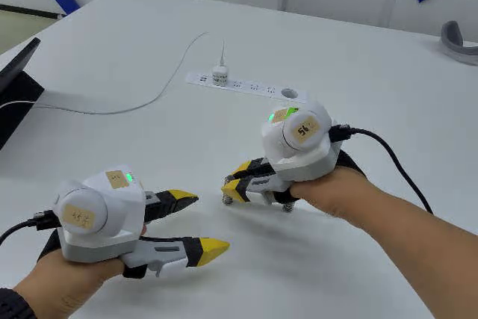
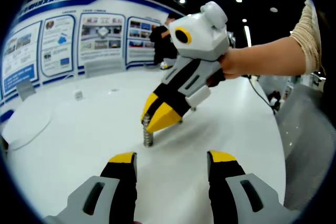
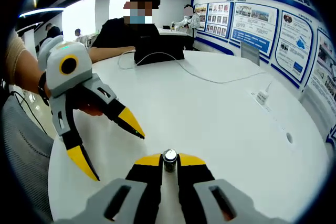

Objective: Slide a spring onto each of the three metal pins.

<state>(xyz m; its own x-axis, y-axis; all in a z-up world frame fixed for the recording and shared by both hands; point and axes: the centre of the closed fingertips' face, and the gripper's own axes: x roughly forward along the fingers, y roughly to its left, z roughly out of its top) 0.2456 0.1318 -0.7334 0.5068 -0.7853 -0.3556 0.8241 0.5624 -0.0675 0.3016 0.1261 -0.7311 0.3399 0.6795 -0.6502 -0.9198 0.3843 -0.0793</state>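
Down on the white tabletop (image 1: 358,72), the right claw (image 3: 169,161) is clenched on a little metal pin (image 3: 169,155). The pin's round shiny top sits right between the two yellow tips. In the left gripper view, the right claw points down. A coiled spring (image 2: 148,138) shows just under its tips, standing upright on the tabletop. The left claw (image 2: 173,158) is released, with its jaws wide apart. It is near the right claw and does not touch it. In the head view, a power strip (image 1: 246,86) lies farther back on the tabletop, with a white plug (image 1: 219,74) stuck in it. In the right gripper view, a person (image 3: 131,30) sits at the far side of the tabletop.
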